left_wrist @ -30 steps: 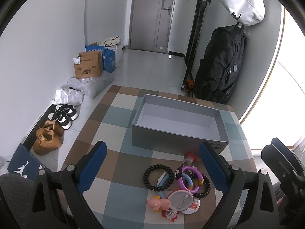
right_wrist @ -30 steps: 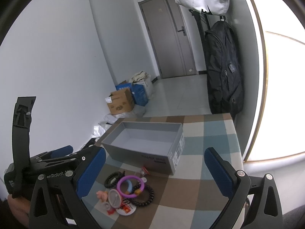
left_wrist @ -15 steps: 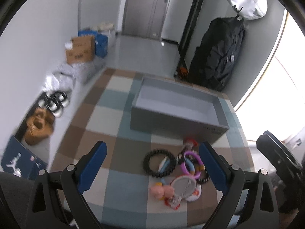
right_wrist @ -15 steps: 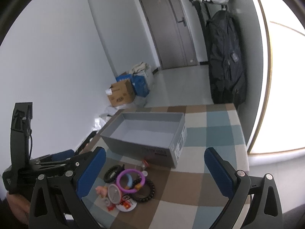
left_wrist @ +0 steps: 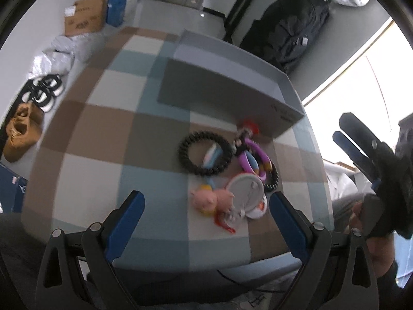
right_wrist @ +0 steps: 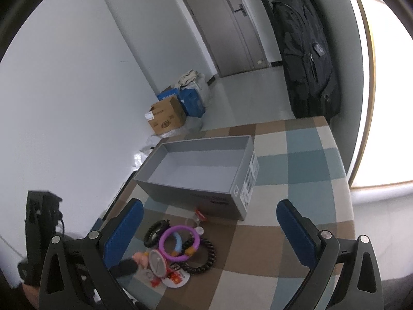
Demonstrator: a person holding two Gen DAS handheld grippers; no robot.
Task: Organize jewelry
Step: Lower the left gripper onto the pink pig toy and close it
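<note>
Both claws are spread wide and holding nothing: the left gripper (left_wrist: 205, 214) hangs over the near edge of the checkered tablecloth (left_wrist: 98, 129) with the jewelry pile sitting right between its blue fingertips, and the right gripper (right_wrist: 210, 228) is off to the side, well clear of it. The pile is the black beaded bracelet (left_wrist: 205, 153) at about 12 o'clock, the purple bangle (left_wrist: 254, 155) at 1 o'clock touching it, and the pink pig charm (left_wrist: 211, 200) plus a round white badge (left_wrist: 246, 192) nearest the left gripper. The empty gray box (right_wrist: 201, 173) sits just beyond the pile at 12 o'clock, open side up.
</note>
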